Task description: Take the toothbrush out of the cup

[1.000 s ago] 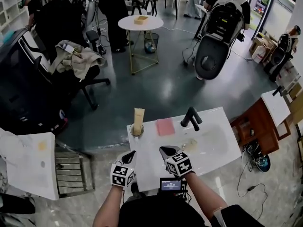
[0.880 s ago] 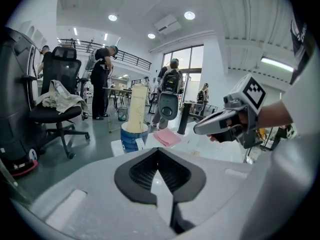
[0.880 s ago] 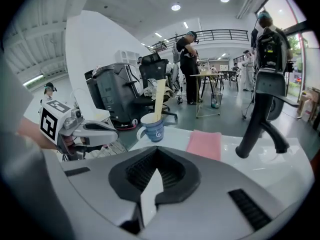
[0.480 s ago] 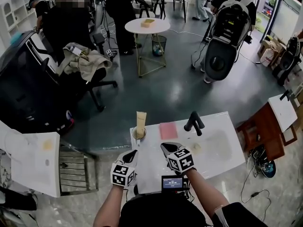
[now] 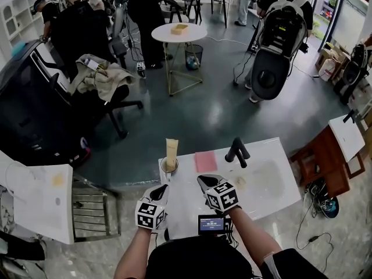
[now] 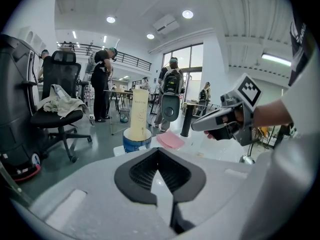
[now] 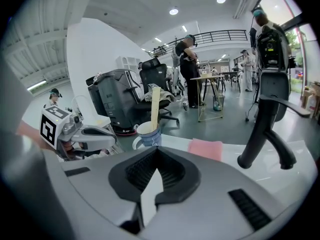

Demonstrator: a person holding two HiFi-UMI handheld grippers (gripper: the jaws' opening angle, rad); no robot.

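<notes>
Two tools, both pressed together and empty. Head view: the toothbrush (image 5: 171, 149) stands upright in the cup (image 5: 168, 166) at the far left corner of the worktop (image 5: 273, 199). It is straight ahead of your left tool (image 5: 159, 190), the nearer one, while your right tool (image 5: 204, 182) is off to the side. Left gripper view: the cup is ahead, a little left of centre. Right gripper view: the cup is ahead too, and the handle points almost vertically, so I think a lift straight up fits.
</notes>
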